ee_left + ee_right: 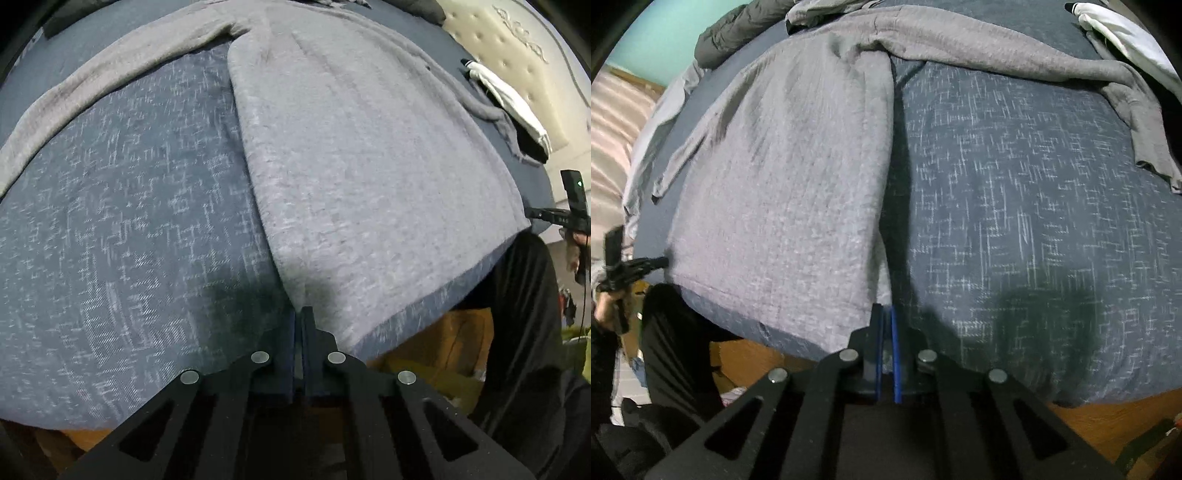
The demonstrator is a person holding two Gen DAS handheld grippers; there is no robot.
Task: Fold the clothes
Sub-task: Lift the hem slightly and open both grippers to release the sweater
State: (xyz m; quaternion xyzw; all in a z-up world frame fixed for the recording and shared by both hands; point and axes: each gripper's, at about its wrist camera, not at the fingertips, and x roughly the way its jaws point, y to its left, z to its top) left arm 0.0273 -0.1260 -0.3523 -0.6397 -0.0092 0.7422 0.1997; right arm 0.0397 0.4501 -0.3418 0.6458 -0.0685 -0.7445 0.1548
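Observation:
A grey long-sleeved sweater (362, 155) lies flat on a blue patterned bed cover (122, 221), hem toward me. My left gripper (298, 314) is shut on the sweater's near left hem corner. My right gripper (884, 314) is shut on the near right hem corner of the same sweater (790, 192). One sleeve (96, 81) stretches out to the left in the left wrist view; the other sleeve (1034, 55) stretches right in the right wrist view. The other hand-held gripper shows at each view's edge: the right gripper (572, 214) and the left gripper (624, 269).
A black-and-white garment (517, 110) lies at the far side near a beige tufted headboard (524, 48). Dark clothes (738, 29) are piled at the back. The wooden bed frame (1100, 424) and the person's black trousers (528, 332) lie below the bed edge.

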